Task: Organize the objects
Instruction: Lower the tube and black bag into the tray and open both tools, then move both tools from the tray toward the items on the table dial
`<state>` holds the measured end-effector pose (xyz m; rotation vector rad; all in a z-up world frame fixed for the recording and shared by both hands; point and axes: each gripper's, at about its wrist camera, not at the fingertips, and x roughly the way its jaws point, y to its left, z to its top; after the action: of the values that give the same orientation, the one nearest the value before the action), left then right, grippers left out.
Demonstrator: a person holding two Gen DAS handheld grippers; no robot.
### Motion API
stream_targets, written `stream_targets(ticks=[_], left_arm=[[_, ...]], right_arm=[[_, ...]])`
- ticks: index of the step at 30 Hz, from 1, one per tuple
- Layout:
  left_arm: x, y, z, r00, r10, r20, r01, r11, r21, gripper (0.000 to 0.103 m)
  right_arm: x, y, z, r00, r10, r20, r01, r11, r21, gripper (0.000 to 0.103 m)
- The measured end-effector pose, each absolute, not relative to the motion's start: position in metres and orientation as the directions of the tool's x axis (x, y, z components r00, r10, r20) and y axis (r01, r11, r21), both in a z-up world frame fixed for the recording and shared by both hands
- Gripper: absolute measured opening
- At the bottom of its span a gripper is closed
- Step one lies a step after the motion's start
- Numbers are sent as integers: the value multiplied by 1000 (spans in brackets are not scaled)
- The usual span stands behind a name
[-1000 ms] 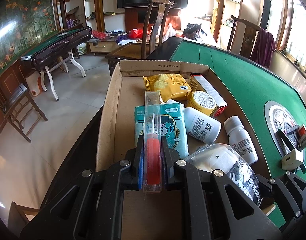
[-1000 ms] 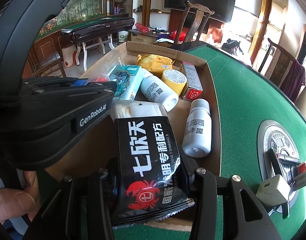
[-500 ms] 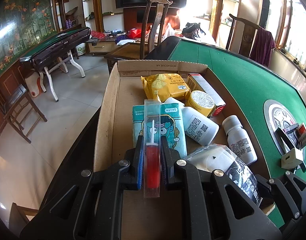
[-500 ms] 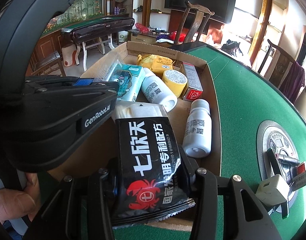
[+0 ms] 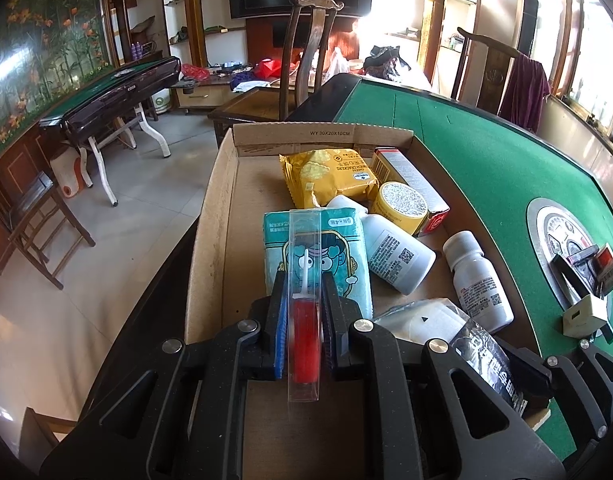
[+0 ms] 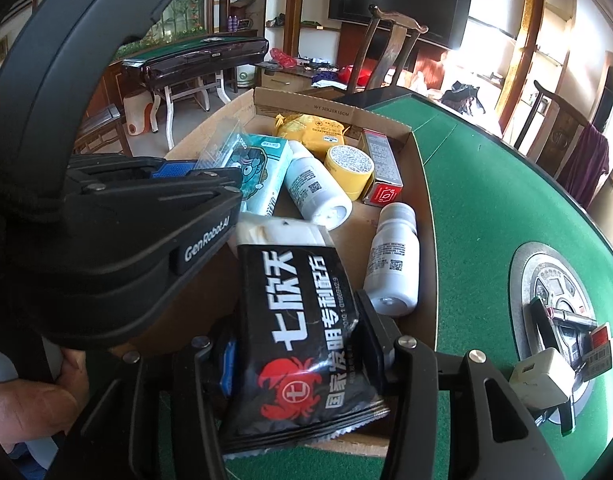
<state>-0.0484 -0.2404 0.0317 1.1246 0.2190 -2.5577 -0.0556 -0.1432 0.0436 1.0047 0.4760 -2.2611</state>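
My left gripper [image 5: 303, 300] is shut on a clear packet with a red tube [image 5: 305, 336] inside, held over the near end of the cardboard box [image 5: 210, 208]. My right gripper [image 6: 298, 320] is shut on a black sachet with a red crab logo [image 6: 302, 340], over the box's near right corner. The left gripper's body also shows in the right wrist view [image 6: 118, 240]. In the box lie a teal tissue pack [image 5: 346, 248], a yellow cracker bag [image 5: 326, 172], a yellow-lidded jar [image 5: 402, 204], a red-ended carton [image 5: 410, 176] and two white bottles [image 5: 398, 256] [image 5: 478, 284].
The box sits on a green felt table [image 5: 486, 160] at its left edge. A round metal panel [image 6: 554, 296] in the felt holds a white charger plug [image 6: 540, 380] and small items. Chairs [image 5: 306, 48] stand behind the table, and floor lies to the left.
The left gripper with the red tube packet has drifted slightly forward over the box. The right gripper and its sachet have hardly moved.
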Motion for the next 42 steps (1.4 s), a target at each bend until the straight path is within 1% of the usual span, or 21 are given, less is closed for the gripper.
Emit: stream_targets(ticks=[3, 6, 9, 14, 16, 18, 21, 23, 30, 39, 42], left_arm=[[-48, -240, 33, -638, -240, -731, 361, -932, -9, 22], [-47, -239, 35, -644, -245, -725, 361, -933, -5, 29], [-47, -238, 36, -647, -251, -720, 362, -932, -1, 33], [-45, -237, 39, -657, -255, -710, 363, -932, 0, 35], [-45, -236, 39, -660, -256, -707, 360, -933, 2, 37], [-45, -234, 40, -666, -254, -701, 356, -934, 0, 48], [-42, -231, 44, -683, -272, -678, 359, -933, 13, 53], [-40, -230, 47, -690, -285, -665, 364, -931, 21, 55], [-35, -229, 53, -709, -306, -636, 377, -926, 26, 56], [-29, -225, 62, -739, -315, -595, 375, -927, 24, 56], [-26, -223, 66, -757, -312, -574, 368, -929, 20, 56]], right_arm=[[-56, -141, 47, -530, -389, -753, 654, -753, -72, 50], [-56, -139, 50, -538, -393, -745, 648, -758, -69, 56], [-56, -138, 53, -541, -397, -741, 645, -761, -63, 57], [-55, -136, 56, -547, -401, -735, 643, -763, -62, 58], [-54, -136, 57, -551, -401, -732, 641, -765, -63, 58], [-53, -135, 58, -554, -402, -729, 641, -765, -65, 58], [-52, -132, 62, -565, -403, -720, 636, -768, -68, 59], [-51, -130, 65, -574, -404, -713, 632, -772, -71, 62], [-47, -120, 74, -595, -406, -693, 621, -780, -75, 63], [-39, -103, 89, -657, -389, -646, 589, -799, -118, 64], [-36, -95, 94, -690, -368, -624, 567, -811, -148, 69]])
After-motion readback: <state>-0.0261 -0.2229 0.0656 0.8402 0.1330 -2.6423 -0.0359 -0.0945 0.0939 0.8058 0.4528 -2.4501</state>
